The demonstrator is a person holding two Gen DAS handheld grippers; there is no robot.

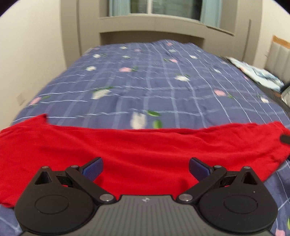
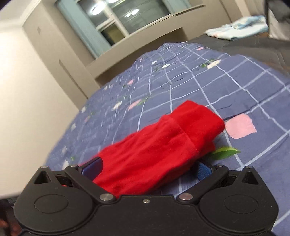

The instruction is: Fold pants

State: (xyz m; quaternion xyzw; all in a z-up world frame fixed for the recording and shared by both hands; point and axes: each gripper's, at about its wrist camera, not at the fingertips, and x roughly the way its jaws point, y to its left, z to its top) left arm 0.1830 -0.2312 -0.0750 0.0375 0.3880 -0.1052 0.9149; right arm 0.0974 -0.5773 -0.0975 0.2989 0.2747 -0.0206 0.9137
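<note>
Red pants point(image 1: 137, 150) lie spread left to right across the near part of a bed with a blue checked floral cover point(image 1: 154, 81). My left gripper point(image 1: 145, 169) is open just above the pants' near edge, its blue pads point(image 1: 93, 168) wide apart and empty. In the right wrist view the red pants point(image 2: 163, 139) stretch away from the camera, the hem end farthest. My right gripper point(image 2: 146, 169) is open, and the red cloth lies between its blue pads point(image 2: 93, 168). The right gripper's black tip shows at the pants' right end in the left wrist view point(image 1: 285, 138).
A beige wall point(image 1: 30, 59) runs along the bed's left side. A window sill and window point(image 1: 163, 10) stand beyond the bed's far end. Folded light-blue cloth point(image 2: 239, 27) lies on a dark sheet at the far right.
</note>
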